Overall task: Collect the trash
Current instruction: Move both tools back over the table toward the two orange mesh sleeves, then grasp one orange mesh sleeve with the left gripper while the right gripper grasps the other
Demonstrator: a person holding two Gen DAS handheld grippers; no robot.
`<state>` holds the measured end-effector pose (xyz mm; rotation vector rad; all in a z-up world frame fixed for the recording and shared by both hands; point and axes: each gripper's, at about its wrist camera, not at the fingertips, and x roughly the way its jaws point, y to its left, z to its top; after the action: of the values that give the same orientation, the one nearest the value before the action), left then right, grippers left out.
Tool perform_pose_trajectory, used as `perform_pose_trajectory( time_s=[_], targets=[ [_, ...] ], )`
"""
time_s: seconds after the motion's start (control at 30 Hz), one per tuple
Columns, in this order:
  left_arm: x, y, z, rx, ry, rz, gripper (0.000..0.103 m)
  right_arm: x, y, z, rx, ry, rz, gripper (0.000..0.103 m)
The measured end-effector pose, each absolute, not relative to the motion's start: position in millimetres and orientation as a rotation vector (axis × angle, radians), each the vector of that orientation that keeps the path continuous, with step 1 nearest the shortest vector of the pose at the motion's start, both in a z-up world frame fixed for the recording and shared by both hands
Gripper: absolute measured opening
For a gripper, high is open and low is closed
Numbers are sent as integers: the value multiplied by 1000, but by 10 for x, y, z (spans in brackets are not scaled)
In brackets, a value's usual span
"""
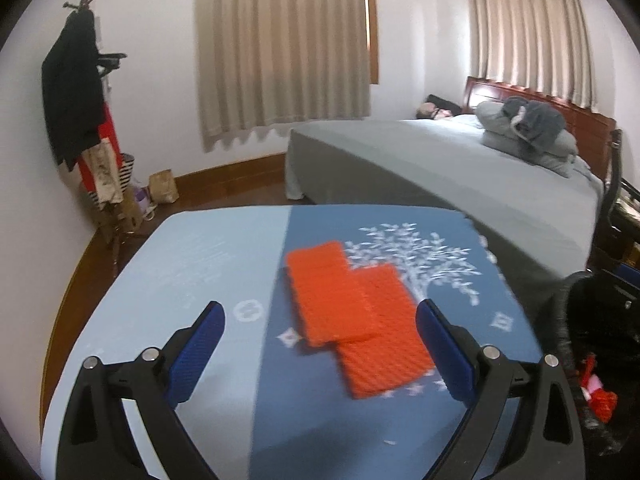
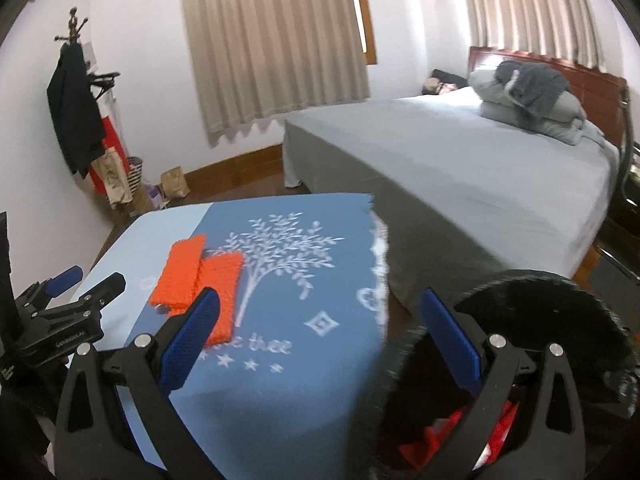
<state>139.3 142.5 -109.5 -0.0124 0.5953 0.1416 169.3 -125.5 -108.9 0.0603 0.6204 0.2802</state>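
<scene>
On the desk (image 1: pixel 208 264), two orange foam nets (image 1: pixel 352 312) lie overlapped; left tool (image 1: pixel 320 344) hovers wide, ready to descend and pinch one; right tool (image 2: pixel 320 332) wide, empty.

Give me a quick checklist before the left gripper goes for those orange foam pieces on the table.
1. Left gripper open: ok, fingers wide apart, holding nothing.
2. Orange foam pieces lined up between its fingers: ok, just ahead.
3. Pieces separate: not ok, the two overlap.
4. Black trash bin within reach: ok, beside the table's right edge, mouth open.
5. Right gripper out of the way: ok, open over the table's right edge.
6. Room left in bin: cannot tell.
</scene>
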Motion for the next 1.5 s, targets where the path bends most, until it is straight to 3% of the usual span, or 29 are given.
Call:
perform_pose_trajectory(
  time_s=[0.13,0.73,0.83,0.97,1.07,1.5],
  targets=[
    [1509,1590,-1227,-23,621,169,93,1893,-971,-1236,43,653,316,98],
    [2180,1667,-1749,-69,768,82,69,2415,-652,-1604,9,718,302,97],
    [2229,1658,-1768,-95,776,42,60,2442,-647,-1637,12,729,301,97],
    [2230,1648,-1764,-117,771,-16,31,2451,-616,-1675,8,737,307,97],
    [2221,1610,-1738,-114,757,-40,18,2454,-593,-1697,6,743,309,97],
    [1936,1837,-1433,-151,679,30,14,2425,-420,-1619,3,726,346,97]
  ],
)
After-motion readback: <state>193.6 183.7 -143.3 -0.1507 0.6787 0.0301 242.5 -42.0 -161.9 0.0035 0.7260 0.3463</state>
